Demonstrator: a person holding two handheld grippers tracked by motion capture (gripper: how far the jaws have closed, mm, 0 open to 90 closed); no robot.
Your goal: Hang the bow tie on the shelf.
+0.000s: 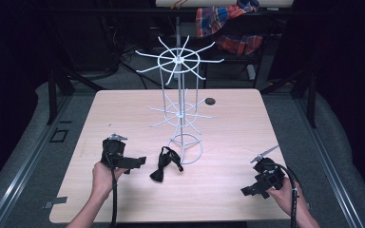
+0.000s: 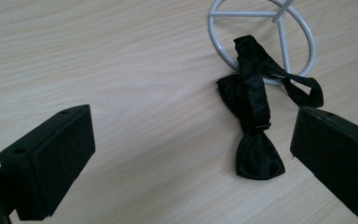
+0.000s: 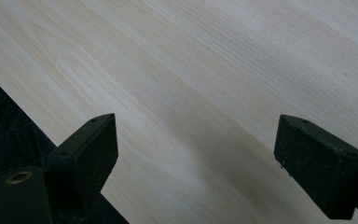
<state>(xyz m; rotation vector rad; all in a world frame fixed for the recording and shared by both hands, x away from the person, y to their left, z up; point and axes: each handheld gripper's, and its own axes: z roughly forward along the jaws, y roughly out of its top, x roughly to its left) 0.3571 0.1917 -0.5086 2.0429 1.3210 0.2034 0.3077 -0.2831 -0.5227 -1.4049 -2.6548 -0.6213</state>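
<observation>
Reaching from the left, the left gripper (image 1: 140, 160), jaws wide and empty, could drag the black bow tie (image 1: 161, 169) or snag its strap on the wire rack's base ring (image 1: 186, 150). Its long axis runs near-left to far-right. The right gripper (image 1: 248, 190) hovers open, near right.

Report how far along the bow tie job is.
Nothing looks done: the black bow tie lies on the table, its strap over the white wire rack's base ring. The open left claw points at it. The right claw is open above bare wood. Grasping it remains.
</observation>
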